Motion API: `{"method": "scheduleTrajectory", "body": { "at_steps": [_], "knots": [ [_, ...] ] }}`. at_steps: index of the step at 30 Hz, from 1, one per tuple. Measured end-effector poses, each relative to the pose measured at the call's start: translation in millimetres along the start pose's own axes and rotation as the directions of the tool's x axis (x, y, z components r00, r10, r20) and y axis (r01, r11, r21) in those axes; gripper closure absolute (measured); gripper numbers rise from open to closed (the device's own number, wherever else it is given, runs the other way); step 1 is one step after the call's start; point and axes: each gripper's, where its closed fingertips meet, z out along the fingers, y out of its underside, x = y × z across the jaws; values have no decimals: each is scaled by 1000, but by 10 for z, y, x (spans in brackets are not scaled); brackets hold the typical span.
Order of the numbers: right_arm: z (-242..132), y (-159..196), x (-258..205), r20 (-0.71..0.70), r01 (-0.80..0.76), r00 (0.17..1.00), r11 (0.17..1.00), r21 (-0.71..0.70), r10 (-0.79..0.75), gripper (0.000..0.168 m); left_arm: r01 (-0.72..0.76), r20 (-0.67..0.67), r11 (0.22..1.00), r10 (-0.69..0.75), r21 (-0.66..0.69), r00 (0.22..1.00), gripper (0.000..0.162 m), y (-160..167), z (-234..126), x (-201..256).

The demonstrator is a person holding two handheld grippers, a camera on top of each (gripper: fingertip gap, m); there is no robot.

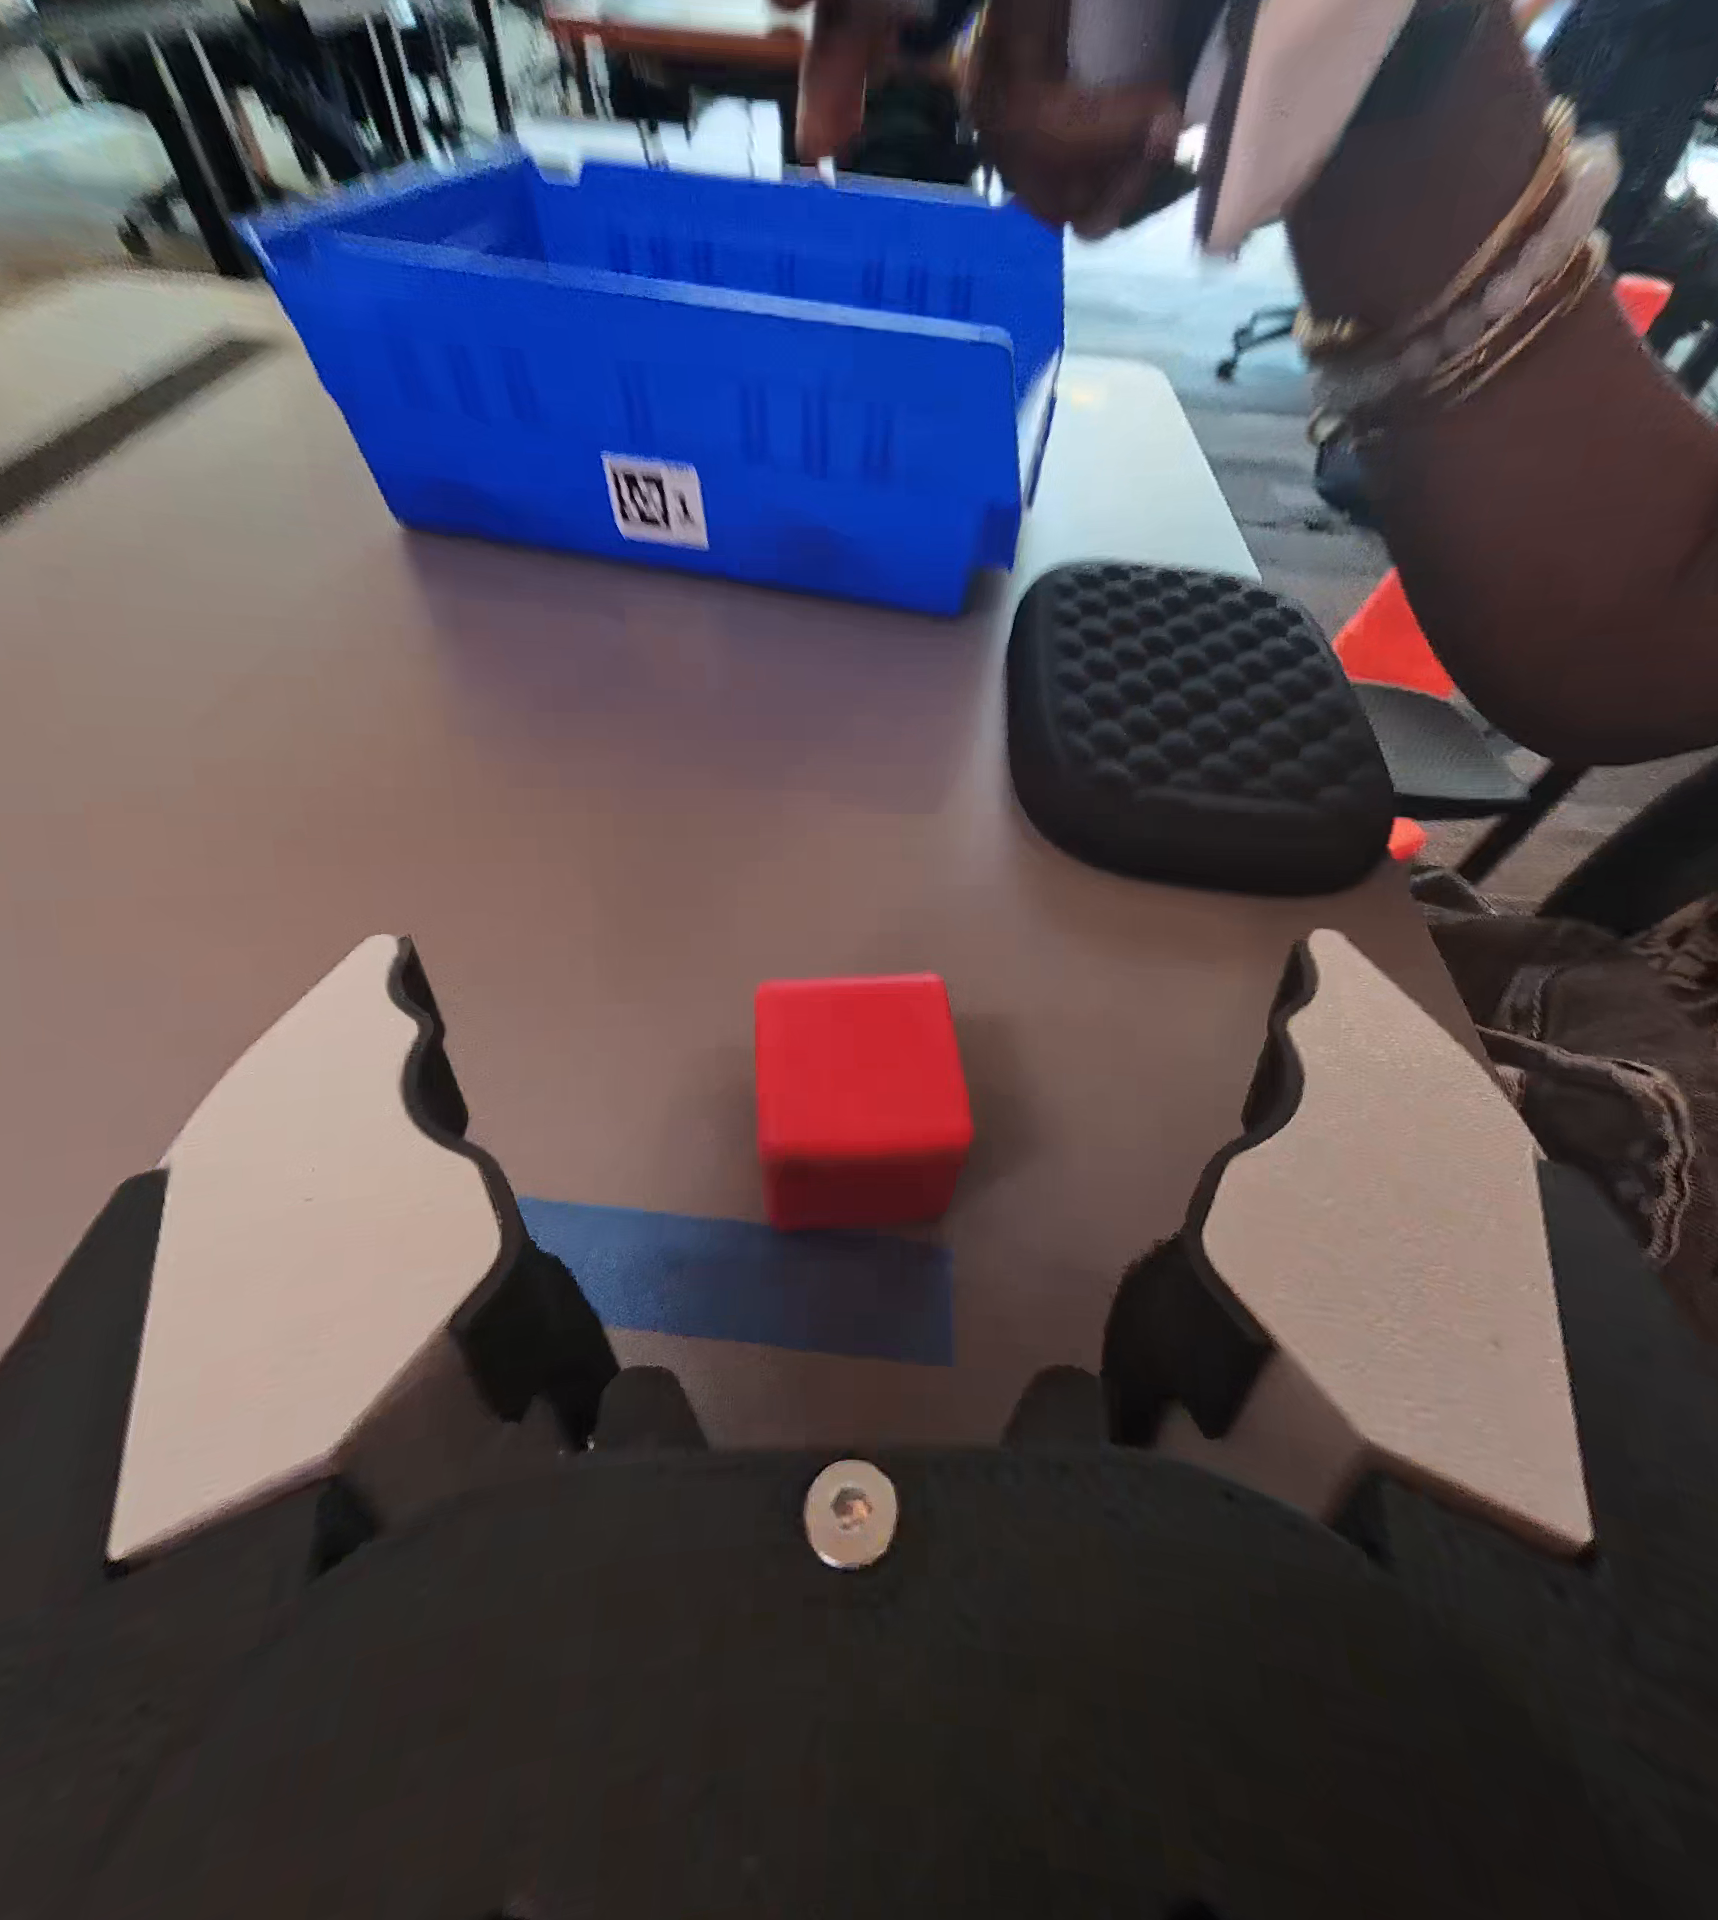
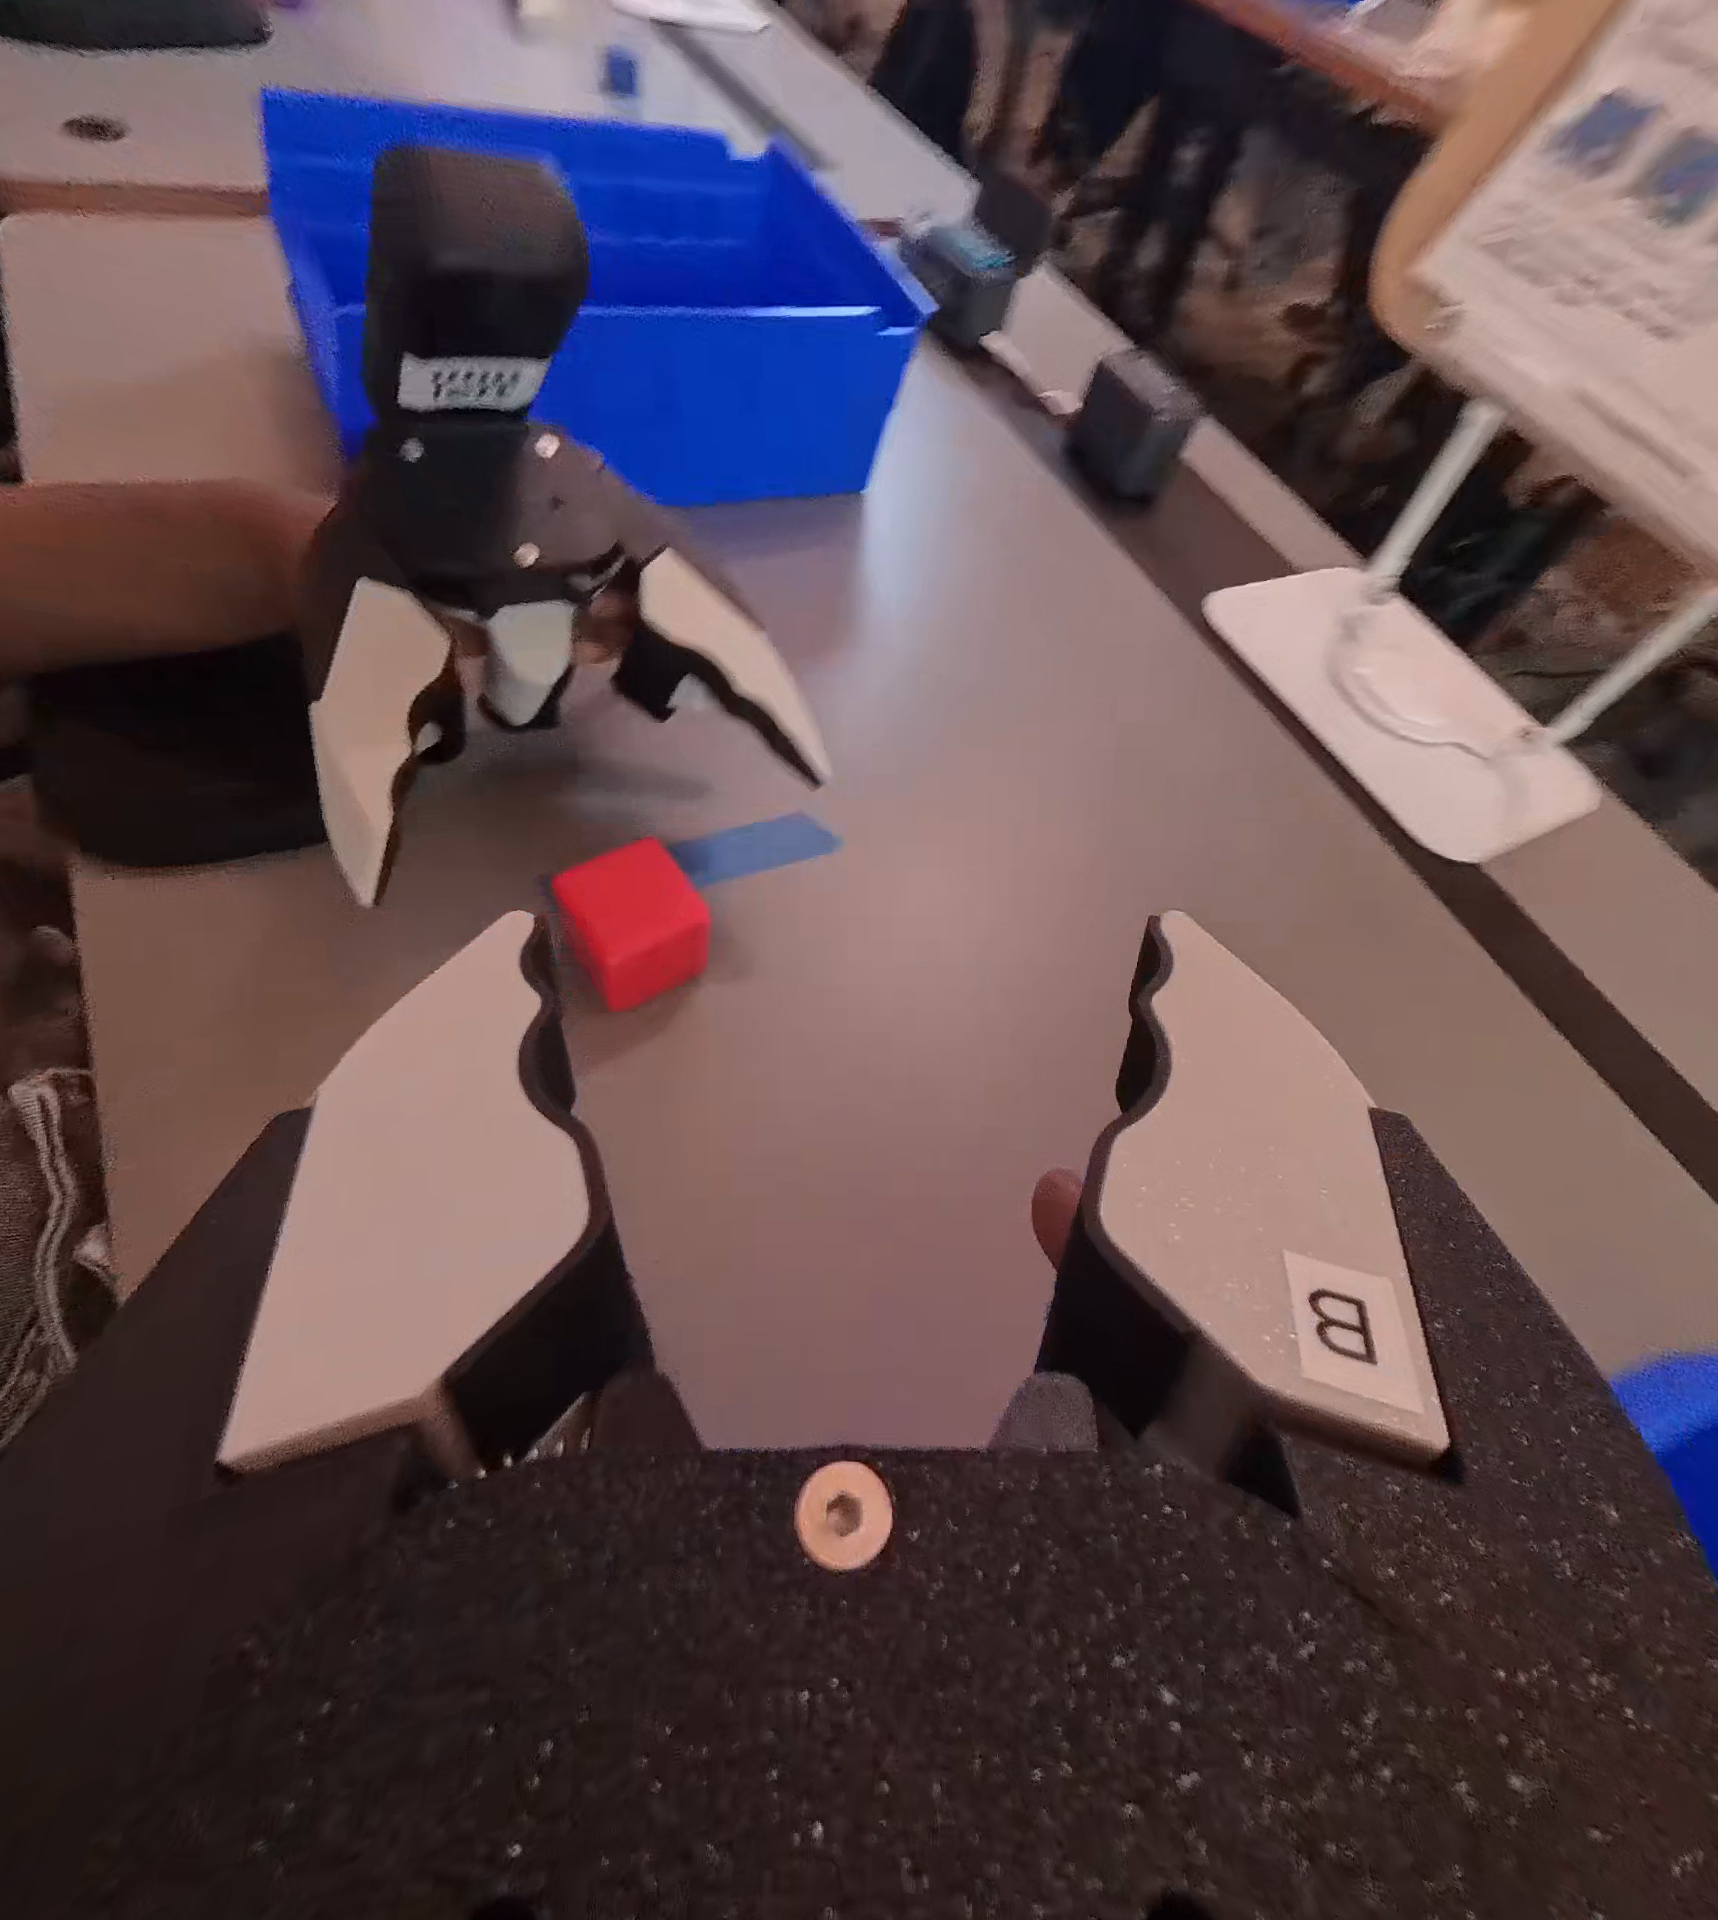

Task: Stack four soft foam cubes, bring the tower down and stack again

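Note:
A single red foam cube (image 1: 860,1099) sits on the grey table, touching the far edge of a strip of blue tape (image 1: 761,1283). My left gripper (image 1: 855,961) is open and empty, its jaws spread wide, one on each side of the cube and above it. In the right wrist view the same cube (image 2: 635,923) lies just beyond my left fingertip. My right gripper (image 2: 842,930) is open and empty over bare table. The left gripper (image 2: 590,831) shows there too, open, hovering behind the cube. No other cubes are in view.
A blue plastic bin (image 1: 668,416) stands at the back of the table; it also shows in the right wrist view (image 2: 730,343). A black dimpled pad (image 1: 1198,727) lies at the right edge. A person's arm with bangles (image 1: 1520,364) reaches over. A white lamp base (image 2: 1395,707) stands on the neighbouring table.

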Motion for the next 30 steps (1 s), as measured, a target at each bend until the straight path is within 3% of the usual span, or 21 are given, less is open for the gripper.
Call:
{"method": "scheduleTrajectory", "body": {
  "at_steps": [5, 9, 12, 16, 19, 21, 23, 29, 30],
  "knots": [
    [640, 234, -281, 128, 36, 992, 970, -241, -5, 65, -94, 77, 968, 78, 231, 994, 17, -405, -268, -46],
    [1064, 526, -475, 205, 129, 977, 912, -390, -51, 66, -145, 95, 854, 113, 500, 989, 17, -791, -563, 18],
    [1251, 682, -531, 239, 178, 968, 879, -443, -76, 70, -125, 90, 797, 89, 590, 992, 17, -902, -702, 13],
    [1345, 878, -546, 272, 263, 952, 820, -508, -137, 78, -104, 89, 816, 65, 568, 994, 17, -875, -702, -25],
    [1390, 895, -578, 284, 264, 949, 830, -491, -134, 116, -121, 111, 838, 73, 532, 991, 18, -835, -662, -42],
    [1390, 889, -586, 283, 246, 952, 838, -487, -115, 116, -104, 96, 877, 66, 470, 993, 27, -756, -608, -38],
    [1385, 882, -584, 277, 236, 955, 845, -480, -110, 116, -88, 65, 922, 68, 377, 996, 49, -645, -553, -9],
    [1205, 709, -487, 162, 108, 986, 909, -402, -45, 116, -203, 134, 930, 170, 305, 976, 50, -544, -466, -31],
    [1130, 666, -447, 125, 77, 992, 920, -383, -31, 116, -239, 147, 927, 204, 290, 968, 61, -524, -457, -32]
  ]
}}
